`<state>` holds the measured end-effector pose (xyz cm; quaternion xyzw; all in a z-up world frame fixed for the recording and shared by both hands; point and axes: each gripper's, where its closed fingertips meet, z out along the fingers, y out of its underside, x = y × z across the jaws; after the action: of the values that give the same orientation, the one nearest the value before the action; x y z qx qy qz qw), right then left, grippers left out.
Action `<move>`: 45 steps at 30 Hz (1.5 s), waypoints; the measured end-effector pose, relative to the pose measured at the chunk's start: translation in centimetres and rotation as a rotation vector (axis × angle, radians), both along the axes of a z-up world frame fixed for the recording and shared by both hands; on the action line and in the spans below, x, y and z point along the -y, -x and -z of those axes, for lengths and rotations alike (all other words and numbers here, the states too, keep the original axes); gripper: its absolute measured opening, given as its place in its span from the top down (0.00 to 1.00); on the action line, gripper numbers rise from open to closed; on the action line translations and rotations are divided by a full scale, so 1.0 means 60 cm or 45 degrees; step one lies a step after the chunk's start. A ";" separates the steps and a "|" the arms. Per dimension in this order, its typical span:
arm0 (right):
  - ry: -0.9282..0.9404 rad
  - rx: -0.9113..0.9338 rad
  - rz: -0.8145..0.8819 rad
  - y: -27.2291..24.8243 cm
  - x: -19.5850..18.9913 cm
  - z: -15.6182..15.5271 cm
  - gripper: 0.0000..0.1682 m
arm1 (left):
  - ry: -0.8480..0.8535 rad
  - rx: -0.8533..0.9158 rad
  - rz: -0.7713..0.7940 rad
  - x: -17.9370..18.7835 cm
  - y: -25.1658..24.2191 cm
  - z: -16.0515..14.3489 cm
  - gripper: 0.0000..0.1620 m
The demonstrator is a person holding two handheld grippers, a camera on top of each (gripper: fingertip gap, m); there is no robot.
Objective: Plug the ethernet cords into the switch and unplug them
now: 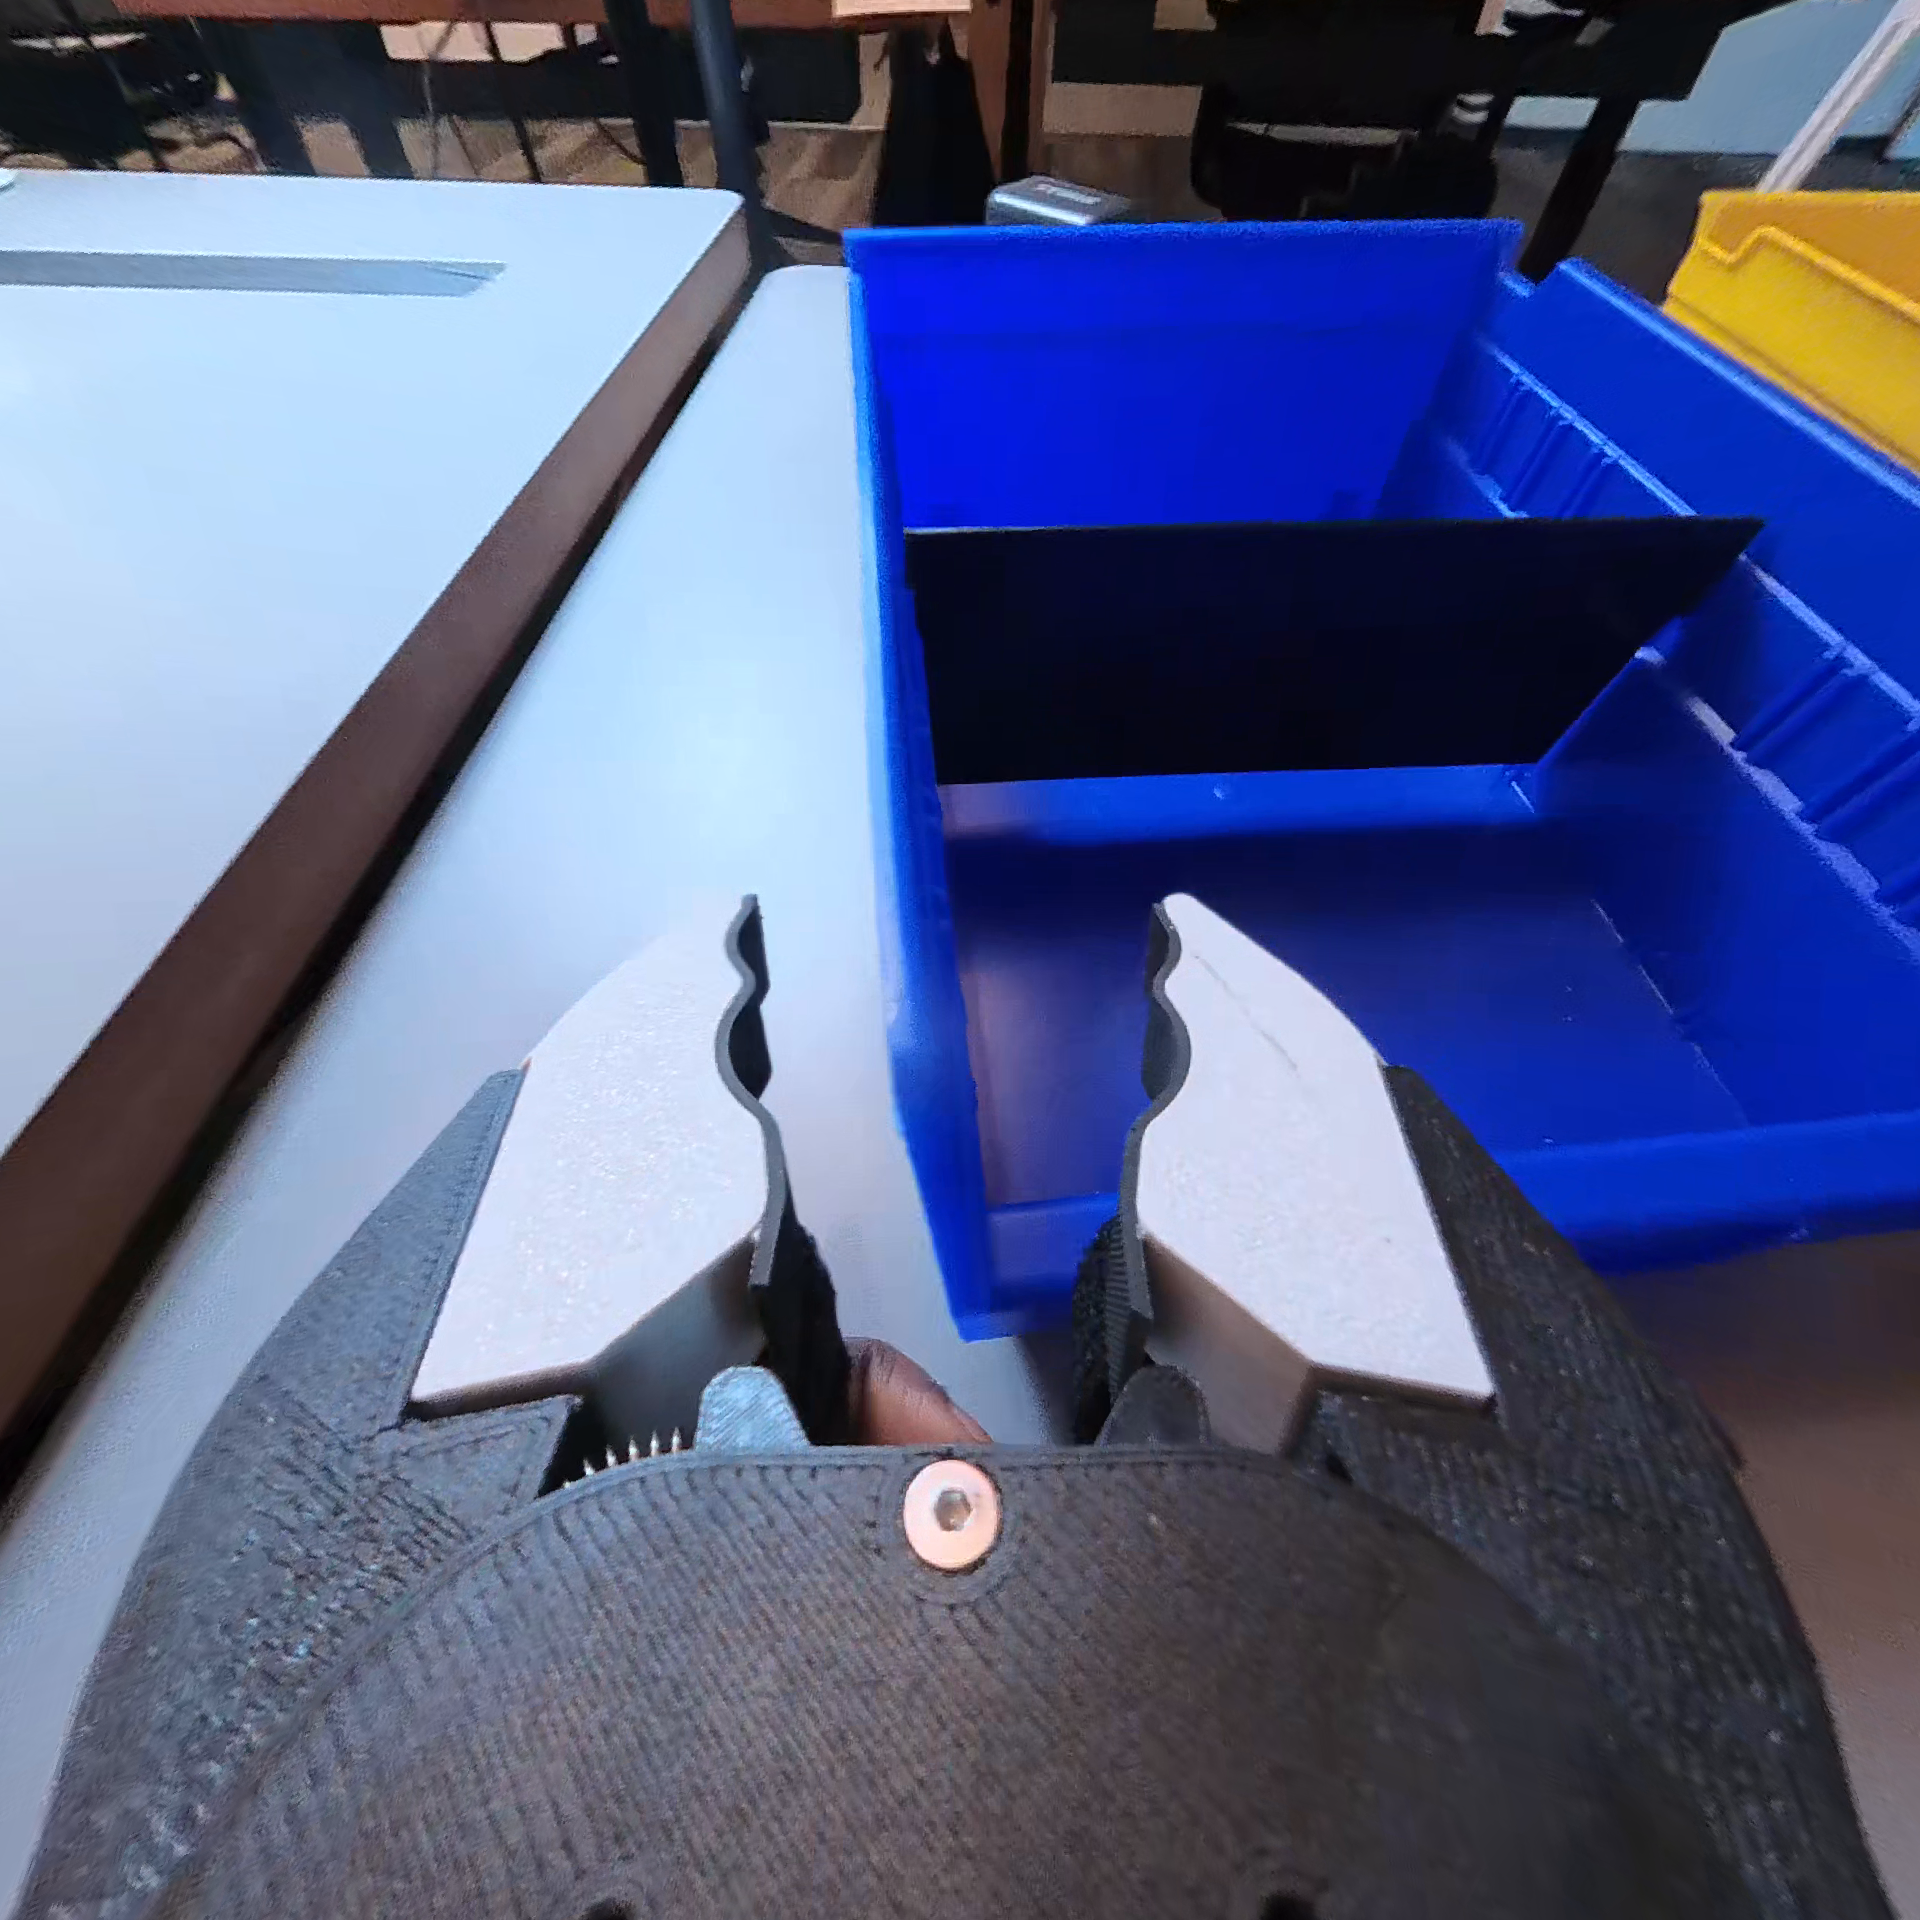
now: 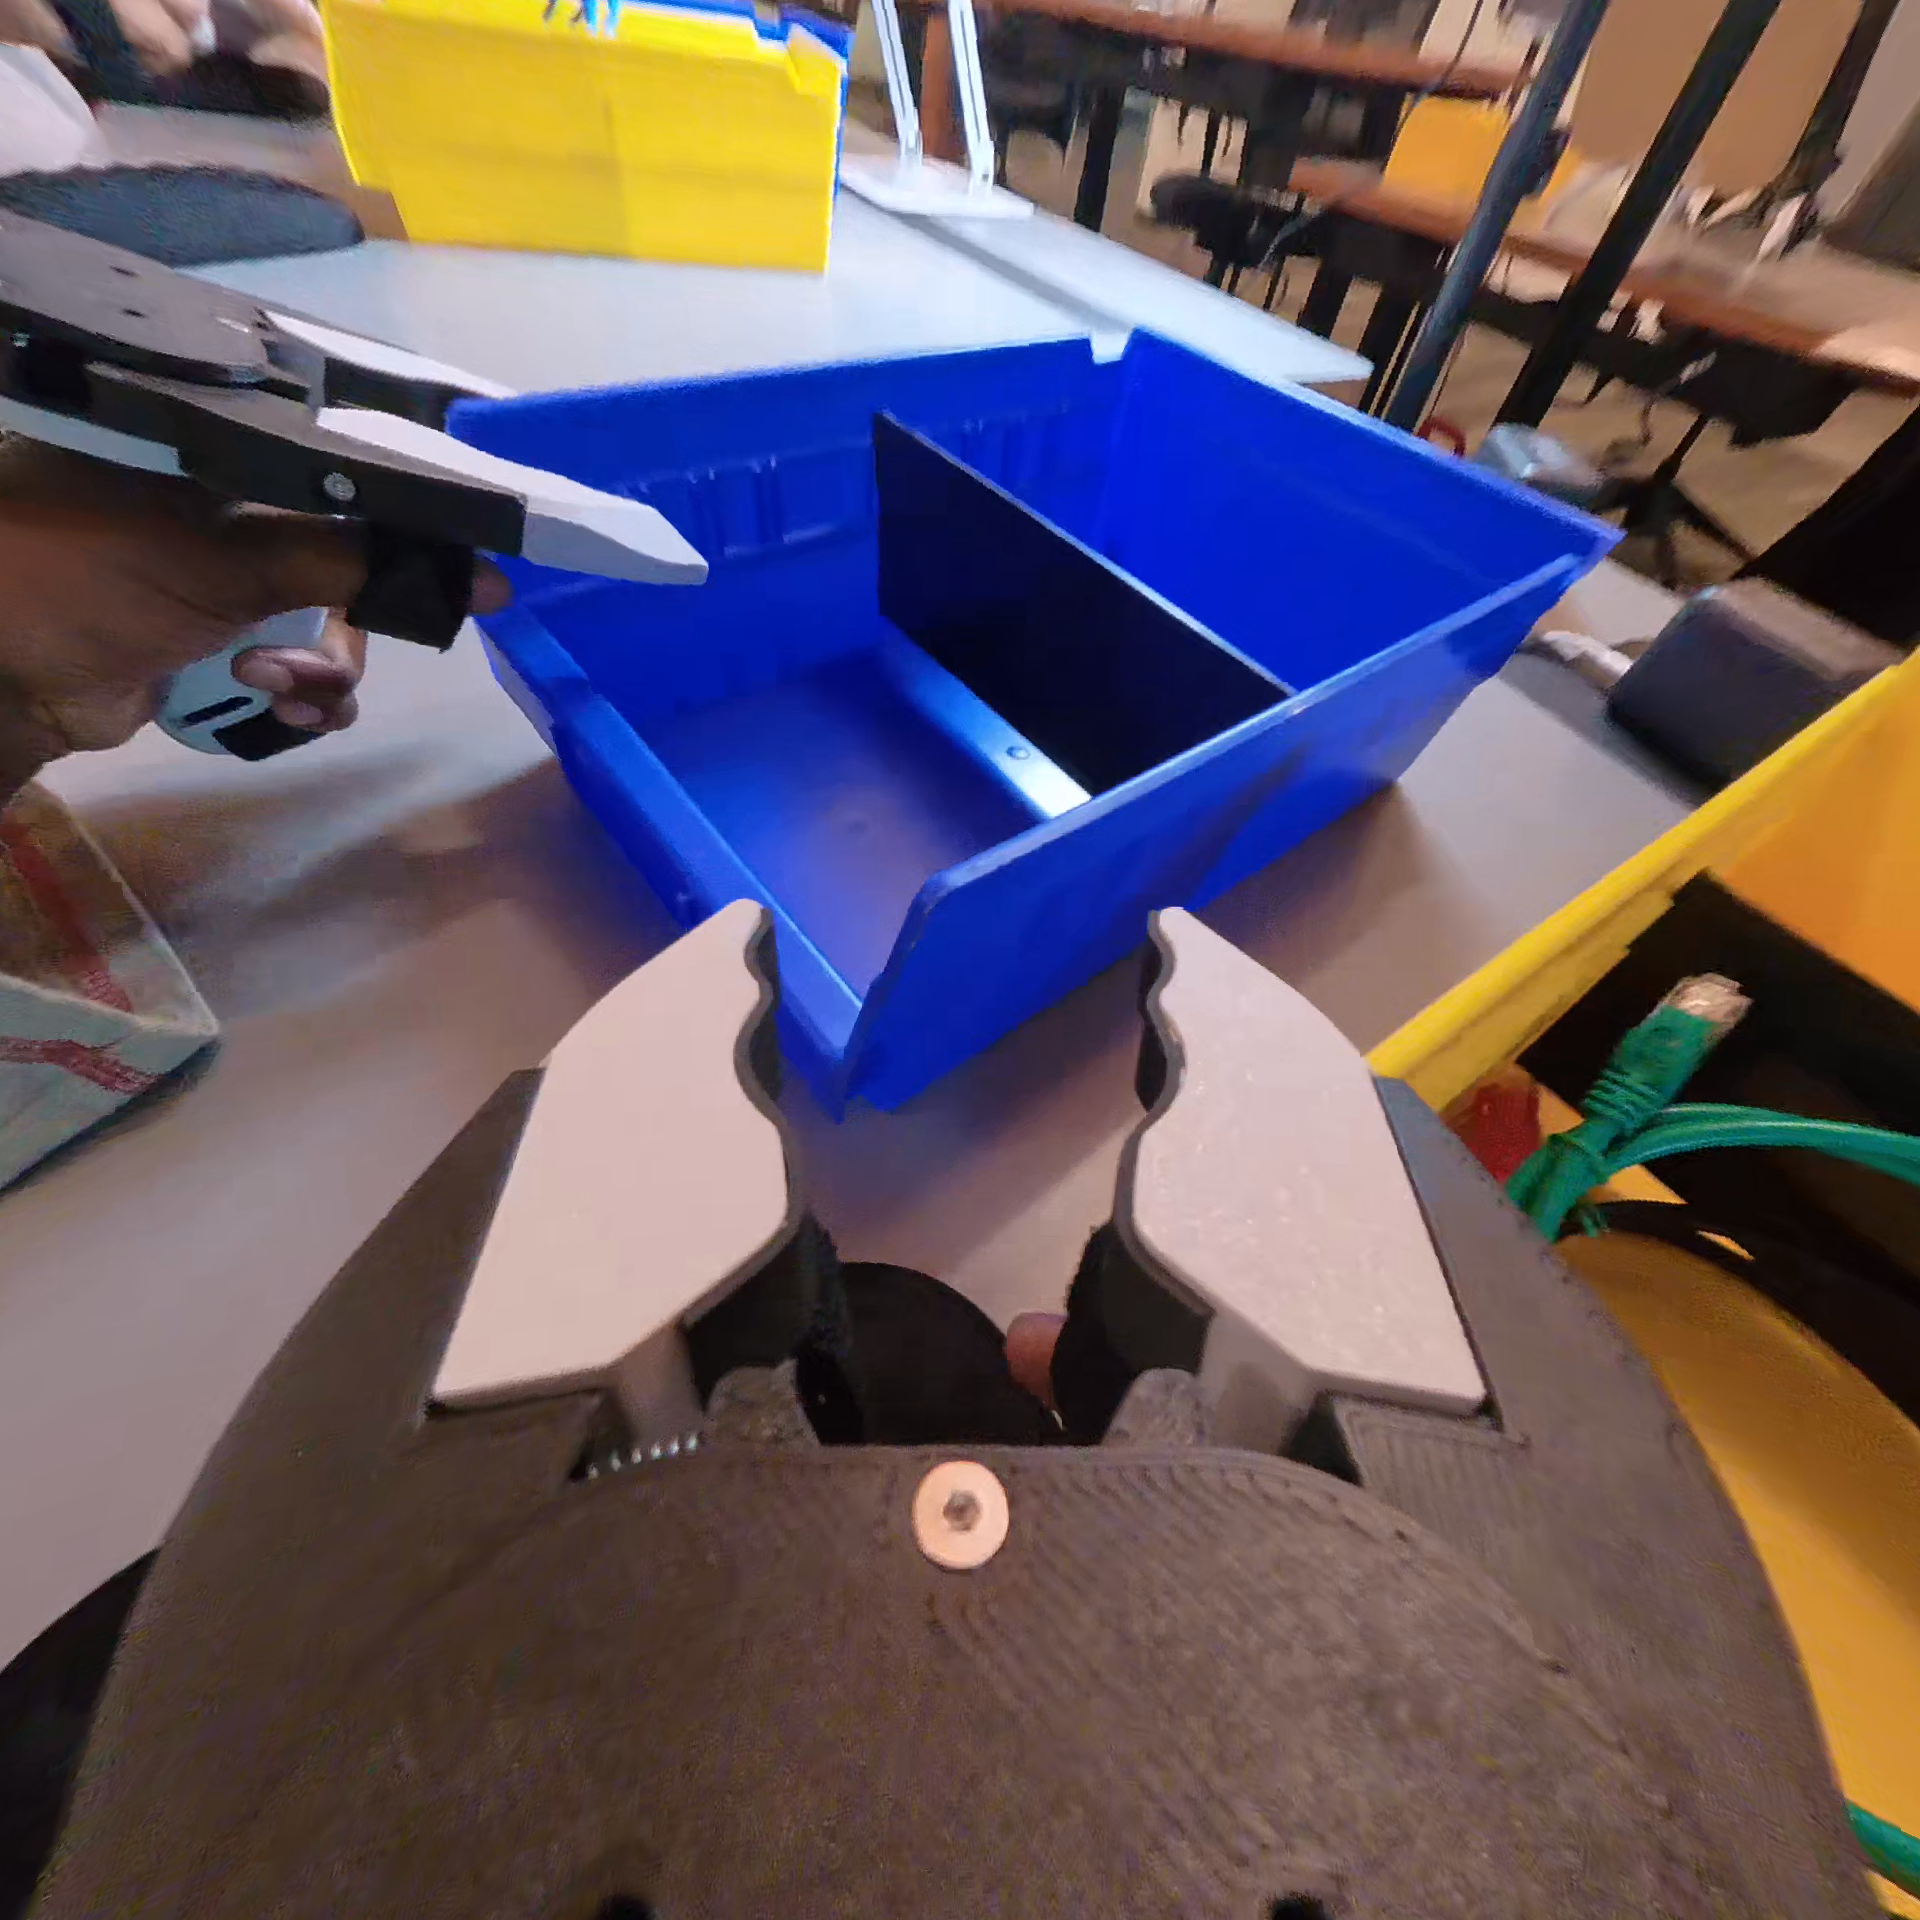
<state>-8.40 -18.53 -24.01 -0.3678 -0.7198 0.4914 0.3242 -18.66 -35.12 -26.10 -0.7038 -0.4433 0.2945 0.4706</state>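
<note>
A green ethernet cord (image 2: pixel 1631 1091) with a clear plug lies in a yellow bin (image 2: pixel 1558 987) at the right of the right wrist view, beside black cable. No switch shows in either view. My right gripper (image 2: pixel 956 925) is open and empty, above the table just before the near corner of a blue bin (image 2: pixel 1091 894). My left gripper (image 1: pixel 956 914) is open and empty, over the near left wall of the same blue bin (image 1: pixel 914 831). The left gripper also shows in the right wrist view (image 2: pixel 623 540), held by a hand at the bin's left rim.
The blue bin has a black divider (image 1: pixel 1299 644) and nothing in it. A yellow bin (image 1: pixel 1808 312) stands behind it at the right, another yellow bin (image 2: pixel 603 135) at the far left. A dark box (image 2: pixel 1745 675) sits right. A second table (image 1: pixel 260 468) adjoins left.
</note>
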 end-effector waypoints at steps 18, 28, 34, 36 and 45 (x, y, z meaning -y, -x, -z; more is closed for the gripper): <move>-0.288 0.115 0.039 0.033 -0.002 0.048 0.83 | 0.088 -0.115 -0.057 -0.005 0.001 -0.002 0.97; -0.229 -0.088 0.052 0.017 -0.009 -0.023 0.84 | 0.114 -0.320 -0.101 -0.009 -0.031 -0.109 0.97; -0.231 -0.264 0.137 -0.023 -0.067 -0.111 0.85 | 0.079 -0.457 -0.065 -0.075 -0.069 -0.199 0.97; -0.234 -0.300 0.186 -0.042 -0.101 -0.137 0.85 | 0.067 -0.493 -0.026 -0.112 -0.083 -0.224 0.97; -0.313 -0.378 0.528 -0.157 -0.313 -0.207 0.86 | -0.039 -0.532 0.255 -0.362 -0.140 -0.278 0.97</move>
<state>1.02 0.27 -11.62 -0.3890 -0.6280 0.3720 0.5620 -10.24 -13.37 -9.39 -0.6607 -0.2687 0.3789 0.5897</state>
